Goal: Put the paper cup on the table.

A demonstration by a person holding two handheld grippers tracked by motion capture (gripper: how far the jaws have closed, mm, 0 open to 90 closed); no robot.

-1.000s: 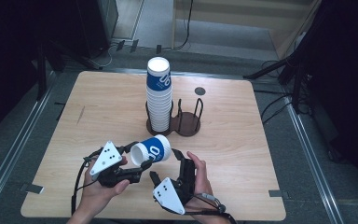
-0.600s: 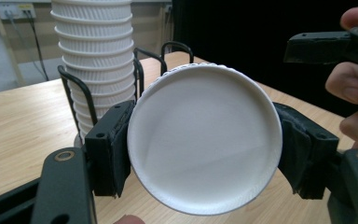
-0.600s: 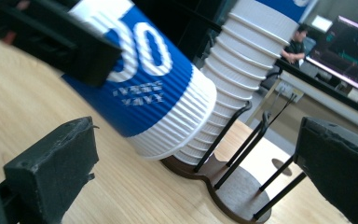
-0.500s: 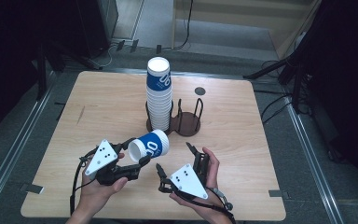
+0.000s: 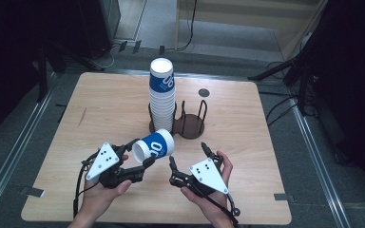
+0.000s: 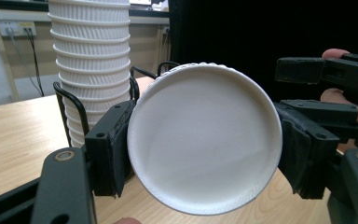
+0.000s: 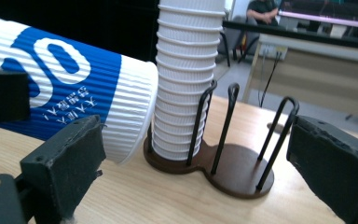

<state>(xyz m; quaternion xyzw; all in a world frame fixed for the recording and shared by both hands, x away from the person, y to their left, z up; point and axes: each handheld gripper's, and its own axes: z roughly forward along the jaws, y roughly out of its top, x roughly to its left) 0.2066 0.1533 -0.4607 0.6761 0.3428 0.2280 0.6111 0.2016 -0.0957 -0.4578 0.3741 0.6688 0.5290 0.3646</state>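
A blue and white ribbed paper cup [image 5: 154, 146] lies tilted on its side above the table's front. My left gripper [image 5: 140, 154] is shut on it, and the cup's white base [image 6: 204, 140] faces that gripper's camera between the two pads. To its right my right gripper [image 5: 188, 154] stands open, its jaws just having been closing with nothing between them. In the right gripper view the cup [image 7: 65, 88] hangs beyond the left pad of that gripper [image 7: 200, 163]. A tall stack of cups [image 5: 162, 95] stands in a dark two-place wire holder [image 5: 190, 124] at mid table.
The holder's right ring [image 7: 235, 170] is bare, with the stack [image 7: 186, 70] in the left one. A small black disc [image 5: 203, 92] lies behind the holder. Bare wood [image 5: 275, 156] spreads to the right. A person [image 7: 263, 11] sits far off at a desk.
My right gripper has shifted to the right and a little up, turning so its grey plate faces up. The left gripper and the cup have stayed in place.
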